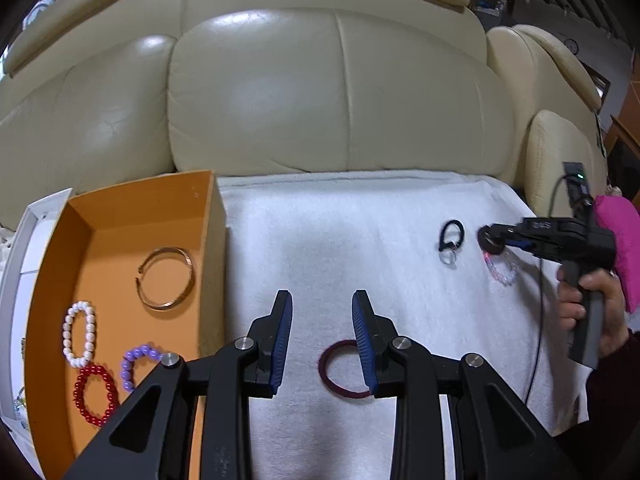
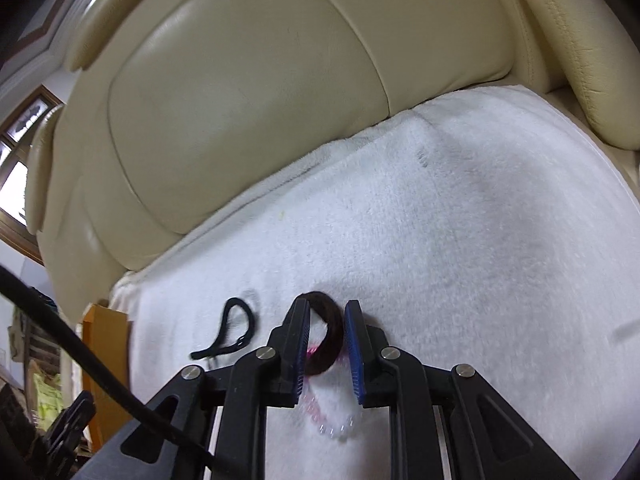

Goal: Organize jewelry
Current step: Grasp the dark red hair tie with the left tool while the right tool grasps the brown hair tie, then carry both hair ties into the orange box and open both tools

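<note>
A dark hair tie point(image 2: 328, 334) is framed between the right gripper point(image 2: 327, 346)'s part-open jaws on the white towel point(image 2: 460, 240), pad contact unclear; a maroon hair tie point(image 1: 344, 370) is straddled, ungripped, by the left gripper point(image 1: 322, 340), jaws apart; bracelets point(image 1: 80, 334) are kept in the orange box point(image 1: 120, 216) w/ a bangle point(image 1: 166, 278).

Towel point(image 1: 360, 220) centre lies bare; box wall point(image 1: 214, 240) bounds its left.

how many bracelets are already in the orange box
4: a gold metal bangle mid-box, a white pearl bracelet by the left wall, a red bead bracelet nearest, and a purple bead bracelet partly hidden behind the left tool.
</note>
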### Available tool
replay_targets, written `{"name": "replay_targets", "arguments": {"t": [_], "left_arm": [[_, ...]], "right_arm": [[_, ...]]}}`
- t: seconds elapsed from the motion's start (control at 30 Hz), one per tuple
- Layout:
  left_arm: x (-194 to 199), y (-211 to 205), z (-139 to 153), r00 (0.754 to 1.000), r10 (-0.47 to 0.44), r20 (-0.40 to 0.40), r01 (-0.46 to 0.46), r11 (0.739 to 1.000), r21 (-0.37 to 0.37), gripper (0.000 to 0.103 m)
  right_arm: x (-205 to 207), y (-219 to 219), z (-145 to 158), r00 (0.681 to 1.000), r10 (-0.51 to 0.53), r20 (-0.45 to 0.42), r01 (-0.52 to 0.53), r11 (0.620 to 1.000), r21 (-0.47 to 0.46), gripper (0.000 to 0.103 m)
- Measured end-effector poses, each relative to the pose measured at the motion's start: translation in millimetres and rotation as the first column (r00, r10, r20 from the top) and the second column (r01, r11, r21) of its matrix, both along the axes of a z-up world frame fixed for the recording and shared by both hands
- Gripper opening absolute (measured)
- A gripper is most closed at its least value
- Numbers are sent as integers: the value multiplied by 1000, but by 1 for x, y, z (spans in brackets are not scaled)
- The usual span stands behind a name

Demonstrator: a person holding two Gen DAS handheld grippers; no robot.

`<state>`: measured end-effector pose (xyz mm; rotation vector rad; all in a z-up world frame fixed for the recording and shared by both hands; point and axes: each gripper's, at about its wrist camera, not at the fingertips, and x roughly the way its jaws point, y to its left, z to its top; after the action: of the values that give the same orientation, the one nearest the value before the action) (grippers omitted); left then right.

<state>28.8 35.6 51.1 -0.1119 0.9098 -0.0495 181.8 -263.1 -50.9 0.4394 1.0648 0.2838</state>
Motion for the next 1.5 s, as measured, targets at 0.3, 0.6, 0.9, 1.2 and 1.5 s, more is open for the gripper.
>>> {"name": "replay_targets", "arguments": {"t": [0.3, 0.6, 0.9, 1.2, 1.5], "left_arm": [[6, -29, -26, 992, -76, -103, 82, 995, 56, 31], [0, -38, -50, 979, -103, -177, 115, 992, 57, 31], [-10, -30, -56, 977, -139, -163, 135, 990, -36, 22], [-14, -43, -47, 975, -180, -127, 174, 983, -55, 5], [-32, -29, 6, 987, -161, 24, 162, 981, -106, 4]], "right_arm": [[-20, 5, 29, 991, 39, 126, -35, 999, -34, 10], [-49, 9, 56, 983, 89, 160, -98, 994, 51, 10], [-60, 37, 51, 974, 169, 152, -172, 985, 3, 10], [-62, 46, 52, 969, 190, 160, -191, 981, -7, 10], [-70, 65, 65, 953, 240, 184, -246, 969, 12, 10]]}}
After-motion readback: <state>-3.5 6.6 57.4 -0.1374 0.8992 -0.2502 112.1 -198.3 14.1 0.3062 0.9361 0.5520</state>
